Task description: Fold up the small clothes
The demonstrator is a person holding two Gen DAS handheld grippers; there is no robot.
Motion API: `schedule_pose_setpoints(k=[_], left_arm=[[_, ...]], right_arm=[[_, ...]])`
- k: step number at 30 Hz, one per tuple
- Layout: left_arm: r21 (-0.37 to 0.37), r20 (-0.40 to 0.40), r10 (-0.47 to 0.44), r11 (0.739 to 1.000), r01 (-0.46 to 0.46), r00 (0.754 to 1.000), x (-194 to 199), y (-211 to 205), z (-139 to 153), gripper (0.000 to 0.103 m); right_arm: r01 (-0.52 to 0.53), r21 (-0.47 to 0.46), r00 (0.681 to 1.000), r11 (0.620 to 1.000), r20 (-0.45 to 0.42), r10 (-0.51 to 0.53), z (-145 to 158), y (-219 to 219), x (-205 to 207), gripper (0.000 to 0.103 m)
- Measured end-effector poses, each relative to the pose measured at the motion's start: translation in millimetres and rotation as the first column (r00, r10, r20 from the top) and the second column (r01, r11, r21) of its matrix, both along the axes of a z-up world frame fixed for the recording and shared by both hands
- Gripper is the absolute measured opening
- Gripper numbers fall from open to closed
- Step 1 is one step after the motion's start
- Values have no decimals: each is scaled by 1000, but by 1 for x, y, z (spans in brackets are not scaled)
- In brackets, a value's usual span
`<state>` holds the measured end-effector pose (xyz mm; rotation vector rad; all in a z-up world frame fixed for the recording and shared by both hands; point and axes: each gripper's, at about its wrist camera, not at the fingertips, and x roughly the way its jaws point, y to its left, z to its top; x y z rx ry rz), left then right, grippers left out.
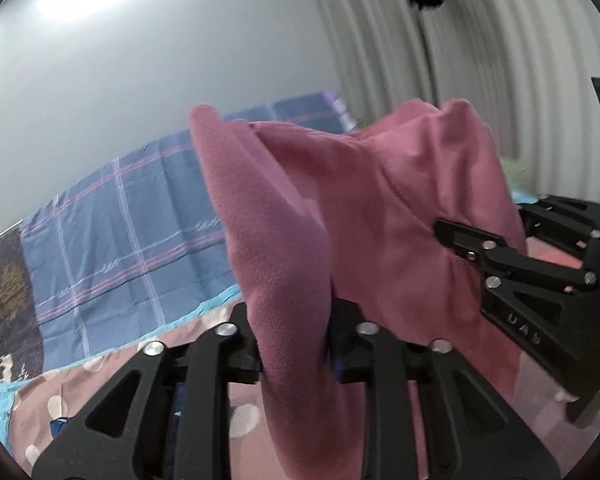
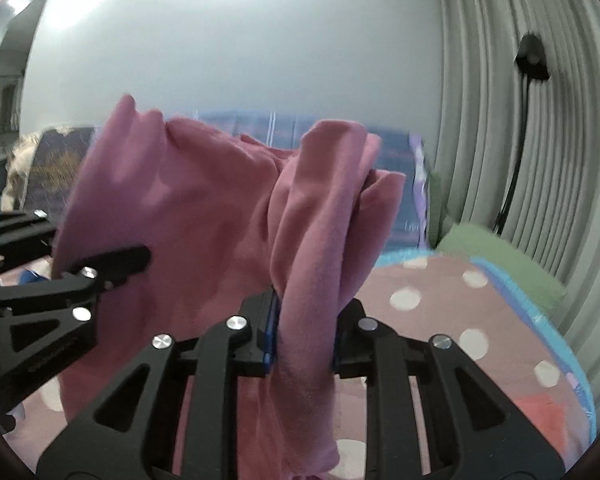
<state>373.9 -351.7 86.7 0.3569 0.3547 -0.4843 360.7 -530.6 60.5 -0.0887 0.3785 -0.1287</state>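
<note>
Pink garment (image 1: 340,200) bunched in both grippers — blurred, pads hidden.

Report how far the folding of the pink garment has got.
Done: the pink garment is picked up off the polka-dot bedspread. In hand: the left gripper and right gripper each pinch a bunched edge, and the cloth hangs slack between them above the bed. Left: no flat fold shows yet; it must be laid down and folded.

Plaid blanket (image 1: 132,216), polka-dot bedspread (image 2: 460,312), curtain (image 2: 500,120)
</note>
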Motion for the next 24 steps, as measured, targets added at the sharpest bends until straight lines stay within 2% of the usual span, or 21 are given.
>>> schedule_pose_setpoints(k=[1, 2, 4, 7, 9, 11, 13, 16, 18, 20, 22, 23, 24], left_arm=[[39, -14, 39, 999, -38, 999, 14, -3, -17, 50], [108, -30, 103, 989, -99, 994, 29, -7, -40, 50], [183, -67, 146, 974, -131, 987, 43, -4, -76, 50], [235, -199, 119, 969, -70, 973, 45, 6, -132, 50], [234, -175, 72, 972, -30, 982, 28, 11, -154, 47], [221, -141, 64, 975, -32, 988, 13, 13, -160, 39], [191, -159, 77, 981, -46, 984, 8, 17, -159, 39], [155, -199, 52, 988, -21, 979, -7, 26, -156, 38], [149, -197, 33, 989, -3, 980, -12, 31, -156, 39], [136, -175, 26, 991, -2, 984, -37, 39, -148, 41], [72, -176, 11, 997, 2, 984, -67, 50, -133, 47], [8, -178, -21, 1000, 22, 984, -91, 61, -121, 53], [-32, -169, -44, 999, 39, 985, -109, 69, -113, 63]], right_arm=[[18, -2, 999, 1000, -51, -18, -14, -4, 16, 37], [51, -10, 991, 999, -125, -51, -33, -9, 32, 42], [132, -46, 959, 990, -245, -139, -80, -17, 51, 43], [91, -35, 930, 995, -353, -98, -141, -24, 49, 42], [83, 2, 940, 997, -331, -78, -160, -26, 35, 43], [90, 47, 946, 995, -317, -71, -161, -30, 24, 43], [102, 58, 941, 993, -329, -78, -157, -34, 20, 43], [89, 48, 938, 995, -341, -67, -153, -23, 3, 43], [84, 47, 936, 995, -347, -62, -147, -18, -18, 43], [91, 61, 940, 994, -333, -65, -138, -10, -48, 43], [68, 125, 951, 990, -309, -26, -130, -8, -85, 44], [54, 144, 954, 988, -298, -9, -127, -5, -103, 44], [38, 146, 958, 989, -288, 6, -123, 1, -129, 47]])
